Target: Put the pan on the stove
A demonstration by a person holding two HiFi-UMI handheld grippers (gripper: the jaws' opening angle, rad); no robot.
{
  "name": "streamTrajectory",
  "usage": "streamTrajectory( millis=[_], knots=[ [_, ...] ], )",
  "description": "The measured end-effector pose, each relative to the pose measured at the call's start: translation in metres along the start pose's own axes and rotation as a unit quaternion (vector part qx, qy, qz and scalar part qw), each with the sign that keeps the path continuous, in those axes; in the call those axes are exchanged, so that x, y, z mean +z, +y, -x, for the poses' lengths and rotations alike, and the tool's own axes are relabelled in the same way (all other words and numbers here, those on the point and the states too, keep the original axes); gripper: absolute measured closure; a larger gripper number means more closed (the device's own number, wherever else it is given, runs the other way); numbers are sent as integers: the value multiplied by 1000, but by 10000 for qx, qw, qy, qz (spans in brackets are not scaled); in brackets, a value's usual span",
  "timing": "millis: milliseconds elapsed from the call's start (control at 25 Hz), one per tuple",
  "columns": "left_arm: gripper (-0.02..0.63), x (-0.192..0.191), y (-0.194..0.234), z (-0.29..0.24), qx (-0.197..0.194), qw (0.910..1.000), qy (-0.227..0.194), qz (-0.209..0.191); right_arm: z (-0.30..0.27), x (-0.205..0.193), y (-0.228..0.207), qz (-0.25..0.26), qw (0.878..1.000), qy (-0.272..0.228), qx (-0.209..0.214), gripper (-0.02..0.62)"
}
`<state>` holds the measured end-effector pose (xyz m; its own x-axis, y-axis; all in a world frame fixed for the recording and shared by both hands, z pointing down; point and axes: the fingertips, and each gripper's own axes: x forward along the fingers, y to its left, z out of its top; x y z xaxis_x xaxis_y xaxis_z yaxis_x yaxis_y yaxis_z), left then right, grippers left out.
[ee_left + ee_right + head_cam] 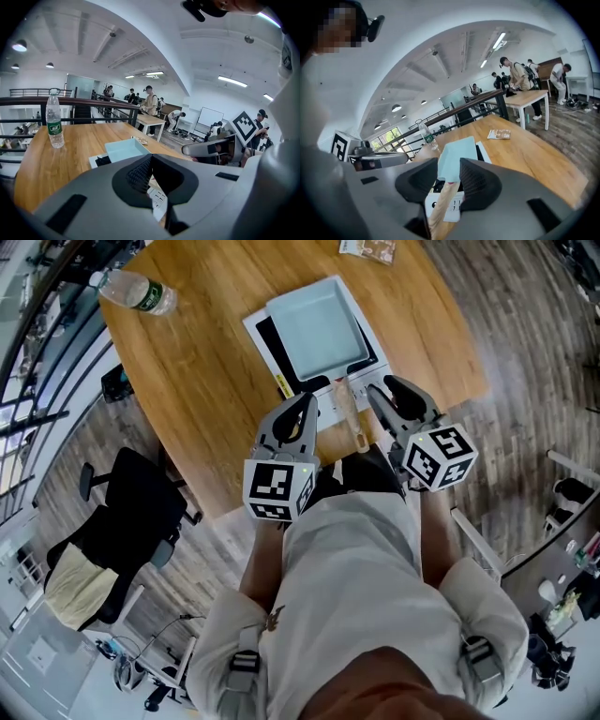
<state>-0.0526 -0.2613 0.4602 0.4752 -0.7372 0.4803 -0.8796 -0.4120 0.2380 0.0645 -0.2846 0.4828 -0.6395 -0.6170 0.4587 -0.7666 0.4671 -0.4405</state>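
A light blue square pan [319, 329] rests on the white and black stove [272, 351] at the near side of the wooden table. Its wooden handle [350, 413] points toward me. My right gripper [386, 392] hovers just right of the handle, jaws apart. In the right gripper view the handle [443, 201] shows in the gap between the jaws of that gripper [449, 171], and I see no pad pressing on it. My left gripper [305, 409] hangs left of the handle, its tips together with nothing in them. The left gripper view shows the pan [126, 149] beyond this gripper [151, 159].
A plastic water bottle [136, 292] stands at the table's far left and a small booklet [367, 247] lies at the far edge. A black office chair [122, 521] stands on the floor at the left. People and other tables are in the background.
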Motion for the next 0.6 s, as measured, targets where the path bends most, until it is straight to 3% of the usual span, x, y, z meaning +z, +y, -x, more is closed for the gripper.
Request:
streamTrajectory(
  millis=[360,600],
  knots=[
    [588,36,5,28,-6,9987,-486,-161,29,57,48,1160,9896,-855,13,523],
    [588,48,-3,51,12,9969,-712,-322,50,66,74,1473,9830,-1092,130,552]
  ],
)
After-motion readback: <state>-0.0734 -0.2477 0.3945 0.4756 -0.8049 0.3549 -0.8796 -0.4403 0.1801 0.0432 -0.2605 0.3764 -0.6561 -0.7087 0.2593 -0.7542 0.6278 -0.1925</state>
